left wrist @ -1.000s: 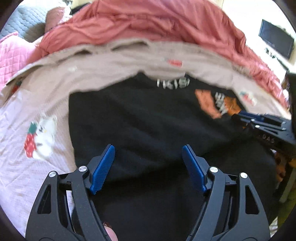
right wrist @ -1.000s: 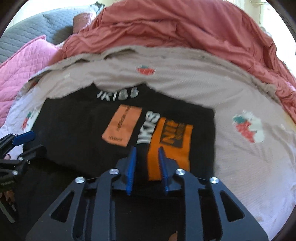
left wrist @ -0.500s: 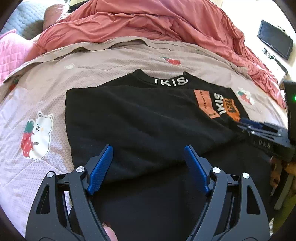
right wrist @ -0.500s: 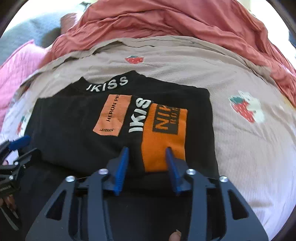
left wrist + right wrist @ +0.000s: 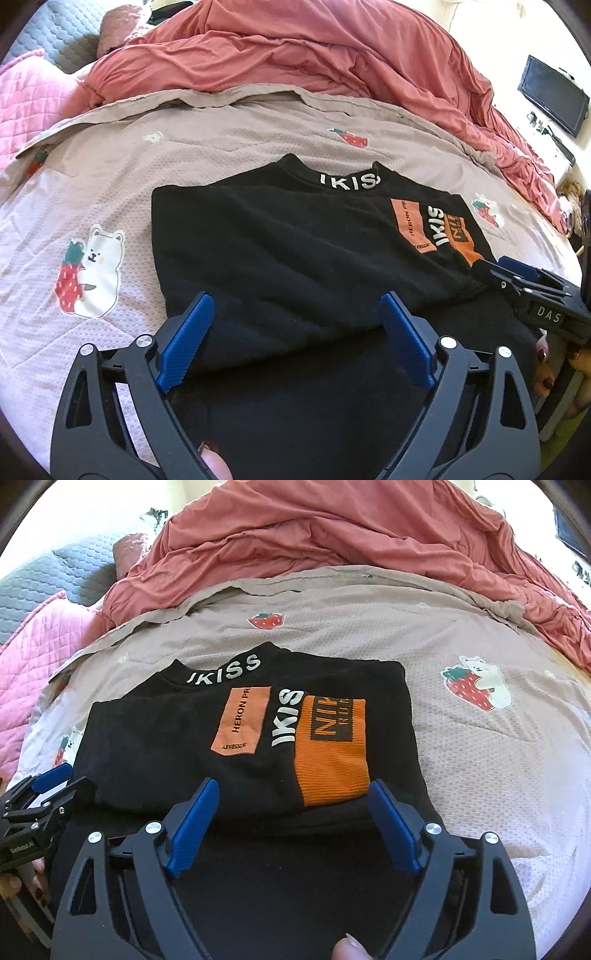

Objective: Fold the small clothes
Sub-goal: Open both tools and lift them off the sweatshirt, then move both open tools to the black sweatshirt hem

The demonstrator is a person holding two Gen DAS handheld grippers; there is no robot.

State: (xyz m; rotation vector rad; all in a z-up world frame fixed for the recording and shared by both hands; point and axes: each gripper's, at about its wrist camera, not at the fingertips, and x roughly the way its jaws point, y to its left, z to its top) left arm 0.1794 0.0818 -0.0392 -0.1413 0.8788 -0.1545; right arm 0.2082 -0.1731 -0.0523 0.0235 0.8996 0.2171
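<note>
The bed cover [image 5: 229,155] under everything is a pale mauve quilt printed with strawberries and a white bear hugging a strawberry [image 5: 90,269]. Behind it a rumpled salmon-red duvet [image 5: 332,535] is heaped along the far edge, with a pink quilted blanket [image 5: 33,96] off to my left and a dark screen [image 5: 552,94] on the wall to my right.

The black sweatshirt [image 5: 177,746] lies flat on the cover in front of me, its top layer folded over a lower black layer that runs toward me beneath both tools. Its collar [image 5: 225,672] faces away from me and reads "IKISS" in white. On the folded part I can read 3 more markings: a pale orange patch [image 5: 240,722] saying "HERON PR", white letters "IKIS" running lengthwise, and a ribbed bright orange panel [image 5: 330,757] with dark letters "NIR", the rest unclear.

My left gripper [image 5: 295,336] hangs over the sweatshirt's near left fold edge, its 2 blue pads spread wide and gripping nothing. My right gripper [image 5: 291,827] sits just at the near edge of the orange panel, likewise spread wide and empty. Its body, seen from the left camera, carries a label "DAS" [image 5: 548,315]. My thumb tip [image 5: 347,949] shows at the bottom.
</note>
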